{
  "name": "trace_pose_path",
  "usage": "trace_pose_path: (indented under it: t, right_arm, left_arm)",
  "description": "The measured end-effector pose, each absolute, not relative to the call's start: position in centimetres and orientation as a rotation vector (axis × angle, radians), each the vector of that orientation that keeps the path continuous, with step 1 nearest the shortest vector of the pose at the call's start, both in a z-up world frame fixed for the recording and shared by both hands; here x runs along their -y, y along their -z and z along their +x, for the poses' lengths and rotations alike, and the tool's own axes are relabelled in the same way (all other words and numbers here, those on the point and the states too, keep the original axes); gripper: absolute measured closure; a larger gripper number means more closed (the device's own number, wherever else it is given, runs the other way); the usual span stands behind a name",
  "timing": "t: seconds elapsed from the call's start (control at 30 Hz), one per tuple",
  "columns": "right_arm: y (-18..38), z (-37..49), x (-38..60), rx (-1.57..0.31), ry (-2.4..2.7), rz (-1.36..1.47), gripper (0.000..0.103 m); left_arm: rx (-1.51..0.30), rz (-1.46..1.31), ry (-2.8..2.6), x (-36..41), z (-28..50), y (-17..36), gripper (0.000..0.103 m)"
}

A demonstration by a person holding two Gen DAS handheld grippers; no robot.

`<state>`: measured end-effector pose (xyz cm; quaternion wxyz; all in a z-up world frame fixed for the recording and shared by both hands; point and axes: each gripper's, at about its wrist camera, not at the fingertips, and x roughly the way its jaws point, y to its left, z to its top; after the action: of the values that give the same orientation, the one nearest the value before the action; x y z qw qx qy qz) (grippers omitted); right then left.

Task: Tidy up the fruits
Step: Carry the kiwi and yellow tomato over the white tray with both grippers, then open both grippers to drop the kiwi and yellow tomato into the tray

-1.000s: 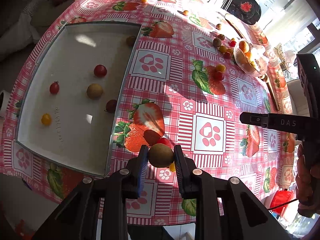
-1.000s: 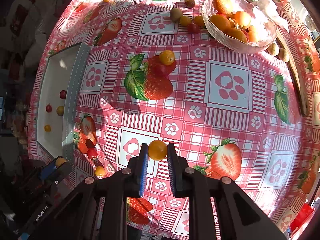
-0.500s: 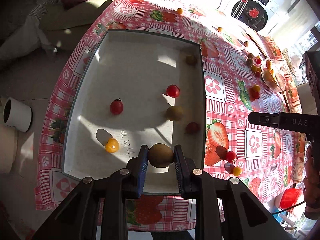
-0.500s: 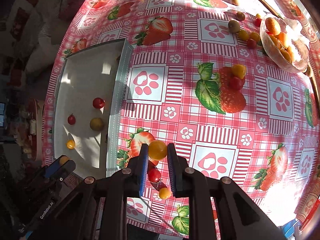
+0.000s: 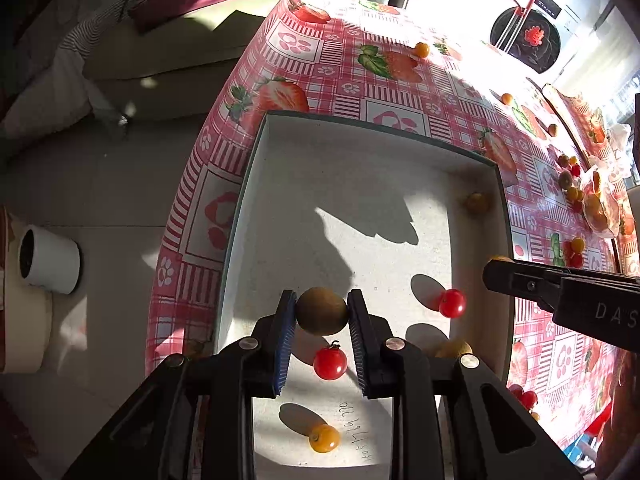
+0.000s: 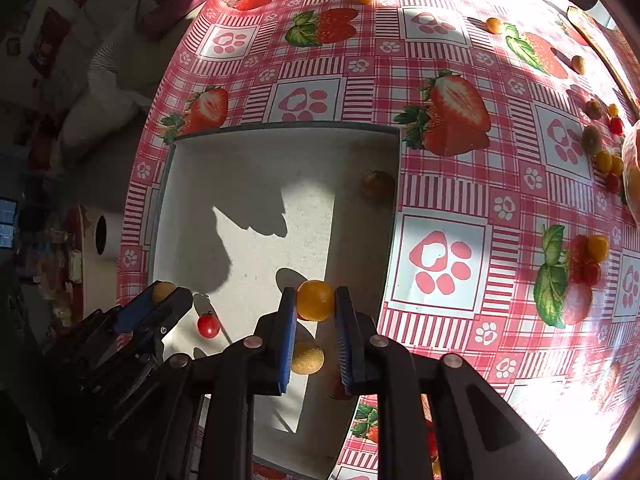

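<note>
My left gripper (image 5: 321,311) is shut on a brown-green kiwi-like fruit (image 5: 321,311) and holds it above the white tray (image 5: 360,184). My right gripper (image 6: 315,301) is shut on a yellow-orange tomato (image 6: 315,300) above the tray's (image 6: 256,152) right side. In the tray lie red cherry tomatoes (image 5: 330,363) (image 5: 452,303), a yellow tomato (image 5: 324,437), a yellowish fruit (image 6: 307,359) and a brown fruit (image 5: 477,202) by the far right wall. The right gripper shows in the left wrist view (image 5: 496,276); the left gripper shows in the right wrist view (image 6: 168,300).
The tray sits on a red strawberry-pattern tablecloth (image 6: 440,184) near the table's left edge. More small fruits (image 6: 592,256) and a glass bowl of fruit (image 5: 600,208) lie to the right. A white cup (image 5: 48,260) stands on the floor, left.
Both grippers have moved left from over the tablecloth to above the tray, each still holding its fruit. The tray now fills the middle of both views.
</note>
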<state>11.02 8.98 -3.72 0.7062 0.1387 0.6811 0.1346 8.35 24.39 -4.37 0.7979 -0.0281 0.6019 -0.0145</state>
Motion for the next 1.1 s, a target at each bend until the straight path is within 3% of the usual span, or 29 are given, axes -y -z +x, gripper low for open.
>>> trace_pose_path:
  t: [0.43,0.73,0.77,0.8,0.83,0.93,1.1]
  right_arm:
    - [7.9,12.5,-10.8,-1.578,-0.229,0.283,0.082]
    - [7.5,12.4,-10.5,-1.584,-0.251,0.292,0.079]
    - [7.3,12.4,-10.3,-1.581,-0.255,0.301,0.077]
    - [7.0,12.4,-10.2,-1.573,-0.257,0.306,0.067]
    - [6.7,12.4,-10.0,-1.56,-0.262,0.315,0.052]
    - [5.0,12.3,-9.8,-1.518,-0.284,0.328,0.04]
    - [2.9,11.9,-8.3,-1.469,-0.291,0.369,0.03]
  left_arm:
    - [-1.342,0.028,0.044,-23.9,9.9,7.5,0.075]
    - [-1.349,0.059,0.031,-23.5,9.8,7.4,0.074]
    - [-1.35,0.065,0.023,-23.4,9.8,7.4,0.068]
    - [-1.342,0.071,0.014,-23.3,9.8,7.2,0.042]
    - [-1.317,0.081,-0.002,-23.2,9.6,6.9,0.024]
    - [-1.288,0.09,-0.002,-23.3,9.1,6.0,0.023]
    - [-1.296,0.093,0.01,-23.0,8.4,5.0,0.023]
